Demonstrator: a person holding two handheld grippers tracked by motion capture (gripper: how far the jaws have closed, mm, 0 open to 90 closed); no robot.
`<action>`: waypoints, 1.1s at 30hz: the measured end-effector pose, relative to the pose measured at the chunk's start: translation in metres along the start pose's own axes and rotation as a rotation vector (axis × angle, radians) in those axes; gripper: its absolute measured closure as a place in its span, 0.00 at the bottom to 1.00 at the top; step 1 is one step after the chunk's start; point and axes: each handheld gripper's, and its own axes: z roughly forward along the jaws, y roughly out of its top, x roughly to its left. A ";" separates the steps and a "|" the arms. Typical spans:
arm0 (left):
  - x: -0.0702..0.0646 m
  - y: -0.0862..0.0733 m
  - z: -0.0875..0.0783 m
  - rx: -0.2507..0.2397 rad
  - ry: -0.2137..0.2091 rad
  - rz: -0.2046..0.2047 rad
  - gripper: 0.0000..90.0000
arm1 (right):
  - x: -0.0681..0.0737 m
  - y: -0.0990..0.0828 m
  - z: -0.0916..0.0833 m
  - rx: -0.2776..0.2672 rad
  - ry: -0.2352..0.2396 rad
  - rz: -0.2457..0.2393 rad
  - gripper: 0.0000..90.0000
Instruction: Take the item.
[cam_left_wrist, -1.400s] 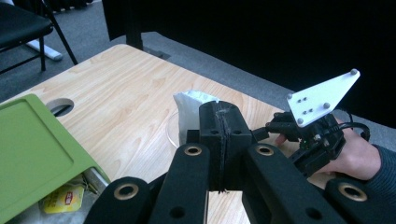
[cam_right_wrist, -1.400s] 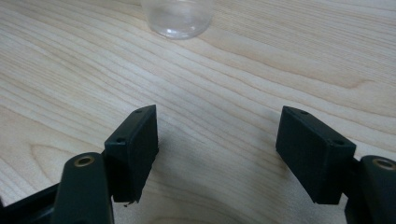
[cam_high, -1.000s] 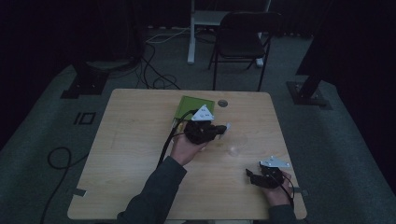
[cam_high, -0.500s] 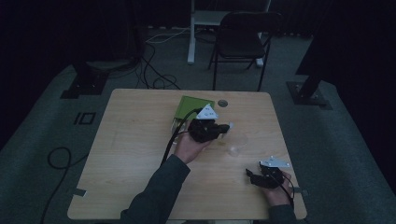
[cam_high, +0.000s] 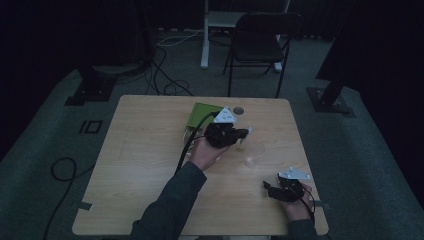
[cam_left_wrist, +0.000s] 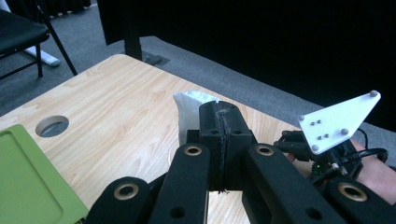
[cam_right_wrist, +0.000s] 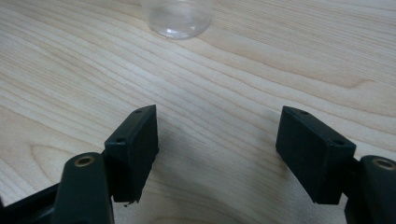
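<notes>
Risk: white packet slips from left tool pinching it above clear cup; right tool spread, idle near bench's right front corner.

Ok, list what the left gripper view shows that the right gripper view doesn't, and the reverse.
Left gripper view: the left gripper, shut on a crumpled white paper-like piece, a flat green plastic tray and a round hole in the tabletop. Right gripper view: the right gripper, jaws wide open with nothing between, and the base of a clear plastic cup ahead. Both: the light wood-grain table.
</notes>
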 end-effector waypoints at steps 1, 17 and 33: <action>0.000 0.000 0.000 0.000 0.000 0.000 1.00 | 0.000 0.000 0.000 0.000 0.000 0.000 0.33; 0.001 0.011 0.013 -0.014 -0.001 0.013 1.00 | 0.000 0.000 0.000 0.002 0.001 -0.001 0.33; -0.002 0.009 0.036 0.000 -0.018 0.007 1.00 | 0.000 0.000 0.000 0.001 0.001 -0.004 0.33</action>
